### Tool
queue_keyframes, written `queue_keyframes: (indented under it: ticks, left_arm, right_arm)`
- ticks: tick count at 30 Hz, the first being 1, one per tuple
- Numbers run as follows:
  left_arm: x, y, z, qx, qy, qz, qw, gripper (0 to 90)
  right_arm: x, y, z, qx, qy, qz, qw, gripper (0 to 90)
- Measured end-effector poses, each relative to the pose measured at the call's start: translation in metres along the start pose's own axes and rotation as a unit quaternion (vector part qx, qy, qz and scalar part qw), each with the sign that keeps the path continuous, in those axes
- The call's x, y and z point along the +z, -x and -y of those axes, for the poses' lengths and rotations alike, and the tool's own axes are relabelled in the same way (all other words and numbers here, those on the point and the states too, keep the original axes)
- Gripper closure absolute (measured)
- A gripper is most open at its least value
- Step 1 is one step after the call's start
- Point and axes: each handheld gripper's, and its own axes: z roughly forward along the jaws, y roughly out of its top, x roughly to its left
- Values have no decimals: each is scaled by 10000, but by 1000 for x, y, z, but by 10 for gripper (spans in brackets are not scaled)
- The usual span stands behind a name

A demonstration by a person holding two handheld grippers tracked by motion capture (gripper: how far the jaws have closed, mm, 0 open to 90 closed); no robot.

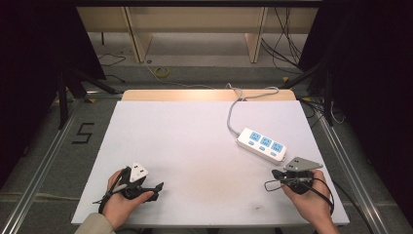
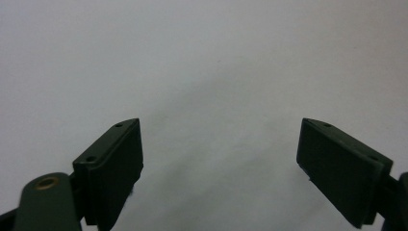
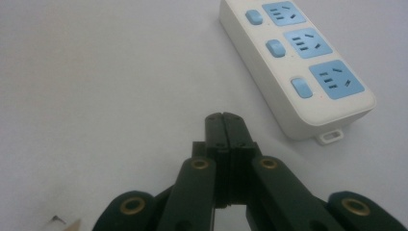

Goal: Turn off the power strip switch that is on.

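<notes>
white power strip (image 3: 298, 67) near closed, empty right gripper (image 3: 225, 126); left gripper (image 2: 221, 144) wide open

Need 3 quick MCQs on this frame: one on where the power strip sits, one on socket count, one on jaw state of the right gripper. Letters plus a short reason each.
1. Where does the power strip lie on the table?
A. right half, ahead of the right gripper
B. left half, beside the left gripper
C. dead centre

2. How many blue socket faces does the strip have?
A. two
B. three
C. five

3. How do the jaws of the right gripper stand?
A. wide apart
B. clamped on the strip
C. pressed together with nothing between

Key: 1 A, the high view shows the strip on the right half, just beyond the right gripper. 2 B, the right gripper view shows three blue faces in a row, each with a blue switch. 3 C, in the right gripper view the two black pads meet, short of the strip.
</notes>
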Motion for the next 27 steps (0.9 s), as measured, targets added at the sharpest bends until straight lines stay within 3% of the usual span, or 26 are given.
queue_keyframes:
  ticks: [27]
  left_arm:
    - [0,0,0,31,16,-10,10000,161]
  right_arm:
    - [1,7,-9,118,-151,45,9998,900]
